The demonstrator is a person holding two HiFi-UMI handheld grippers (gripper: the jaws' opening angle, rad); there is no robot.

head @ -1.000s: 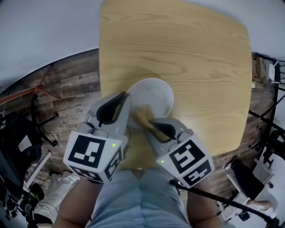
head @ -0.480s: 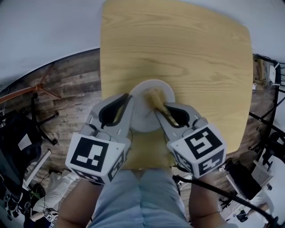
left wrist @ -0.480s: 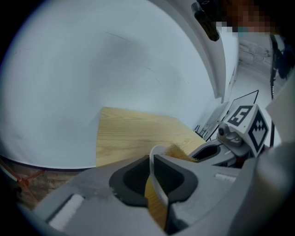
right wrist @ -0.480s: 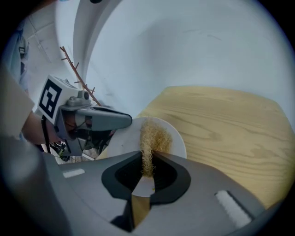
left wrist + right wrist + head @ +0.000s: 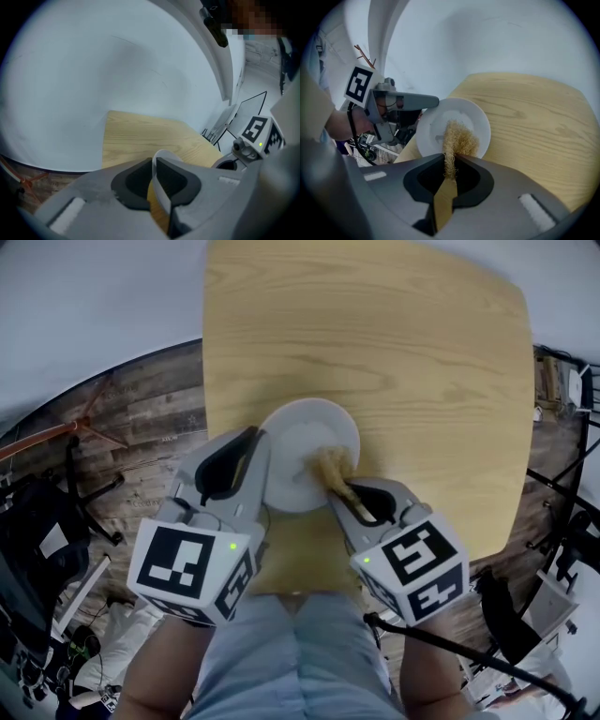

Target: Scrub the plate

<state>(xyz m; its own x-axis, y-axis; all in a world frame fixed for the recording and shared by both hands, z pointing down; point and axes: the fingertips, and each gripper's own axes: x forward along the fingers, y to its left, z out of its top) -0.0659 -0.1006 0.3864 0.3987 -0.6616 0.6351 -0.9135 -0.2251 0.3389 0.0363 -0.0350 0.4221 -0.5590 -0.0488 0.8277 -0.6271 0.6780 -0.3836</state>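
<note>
A white plate (image 5: 298, 448) sits tilted over the near left part of the wooden table (image 5: 412, 352). My left gripper (image 5: 255, 465) is shut on the plate's left rim; in the left gripper view the plate (image 5: 161, 190) shows edge-on between the jaws. My right gripper (image 5: 345, 493) is shut on a tan fibrous scrubber (image 5: 333, 468), which presses on the plate's right half. In the right gripper view the scrubber (image 5: 458, 140) lies on the plate (image 5: 440, 123), and my left gripper (image 5: 429, 101) shows at the plate's far rim.
The table's near edge lies just below the plate, above the person's lap (image 5: 300, 652). Wooden floor (image 5: 141, 418), dark chair legs and cables surround the table at the left and right. Bare tabletop stretches beyond the plate.
The scrubber has slid back from the plate's far middle towards its near right part. The plate and my left gripper shifted slightly left.
</note>
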